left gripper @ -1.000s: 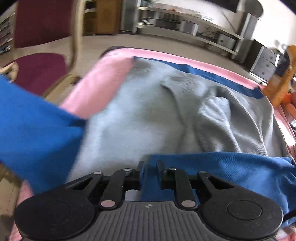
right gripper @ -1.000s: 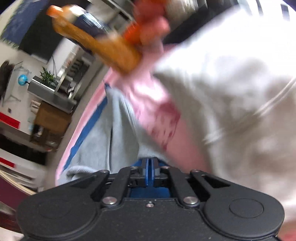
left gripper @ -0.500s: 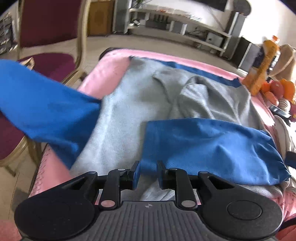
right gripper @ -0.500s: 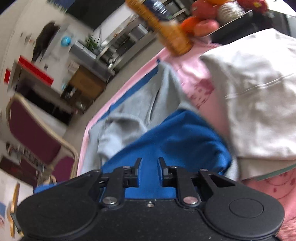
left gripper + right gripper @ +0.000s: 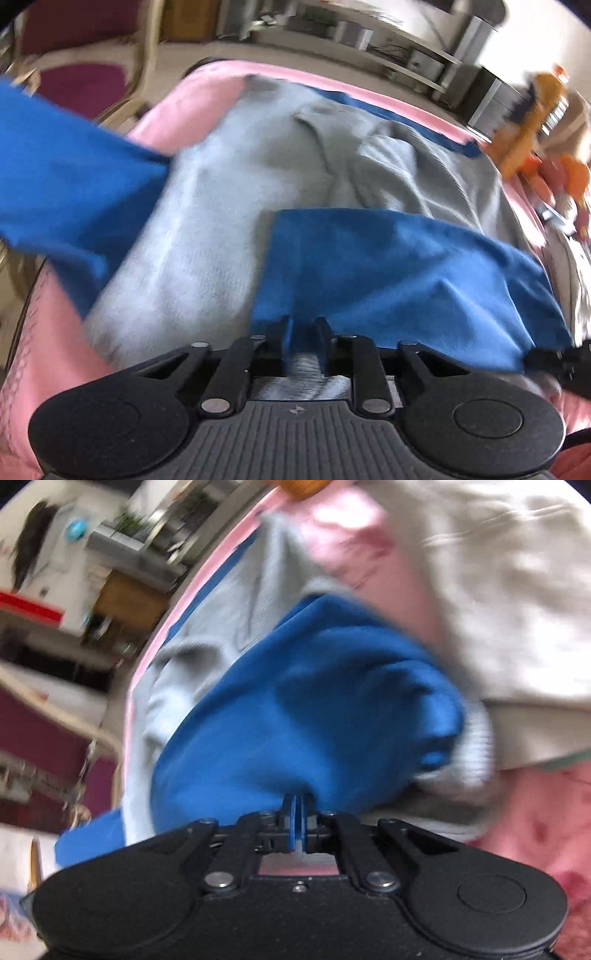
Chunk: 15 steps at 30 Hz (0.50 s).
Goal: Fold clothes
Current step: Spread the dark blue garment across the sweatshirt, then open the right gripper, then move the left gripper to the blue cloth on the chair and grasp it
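Holding the blue cloth (image 5: pixel 399 266) by its near edge, we are pinching it with both grippers over a grey sweater (image 5: pixel 207 229) that is lying spread on the pink-covered counter (image 5: pixel 192 99). Our left gripper (image 5: pixel 304 332) is keeping its jaws only narrowly apart, with the blue hem running between them, so we are judging that it is gripping the fabric. Our right gripper (image 5: pixel 297 812) is standing closed almost completely, with a thin fold of the same blue cloth (image 5: pixel 295 709) caught between its pads. In the left view, a second blue flap (image 5: pixel 62 177) is hanging off the left side of the counter, beside a chair (image 5: pixel 81 74); we cannot tell whether it belongs to the same garment. A cream garment (image 5: pixel 498 602) is lying just beside the blue one on the right, and an orange bottle (image 5: pixel 532 114) is standing at the far corner. We are expecting the blue fabric to handle as light, soft and limp: it is sagging and bunching between the two grips, so it will not be holding any shape by itself. We are judging the hem corners to be the best places to hold, keeping the edge taut between them so the fold lands flat on the sweater without dragging it.
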Motion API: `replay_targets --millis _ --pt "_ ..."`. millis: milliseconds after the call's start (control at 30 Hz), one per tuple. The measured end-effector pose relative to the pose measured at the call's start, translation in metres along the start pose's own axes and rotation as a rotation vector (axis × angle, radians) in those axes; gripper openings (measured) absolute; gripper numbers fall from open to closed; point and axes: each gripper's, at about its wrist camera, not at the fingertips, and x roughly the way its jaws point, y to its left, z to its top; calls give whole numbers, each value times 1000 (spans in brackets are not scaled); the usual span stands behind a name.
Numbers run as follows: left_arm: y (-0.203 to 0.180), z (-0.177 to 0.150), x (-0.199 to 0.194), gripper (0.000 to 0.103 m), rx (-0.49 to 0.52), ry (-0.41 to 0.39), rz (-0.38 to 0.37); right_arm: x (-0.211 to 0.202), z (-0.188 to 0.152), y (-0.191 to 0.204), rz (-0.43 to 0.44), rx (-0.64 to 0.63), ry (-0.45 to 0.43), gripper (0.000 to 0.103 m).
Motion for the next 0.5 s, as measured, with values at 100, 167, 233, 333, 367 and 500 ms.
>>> replay_targets --millis 100,167,233,333,367,500 --pt "10 0 -14 16 -45 -19 71 -20 -6 2 -30 -31 -76 16" --pt "22 1 -23 16 -105 -23 48 -36 -12 6 9 -44 -116 19" --pt "33 3 -32 16 -160 -30 27 -50 -18 9 45 -39 -140 23" --pt "43 5 -39 19 -204 -29 24 -65 -23 21 66 -43 -163 25" --pt "45 5 -41 20 -216 -23 24 -69 -24 28 65 -52 -168 26" --pt "54 16 -64 24 -236 -51 6 -77 -26 62 44 -109 -168 39"
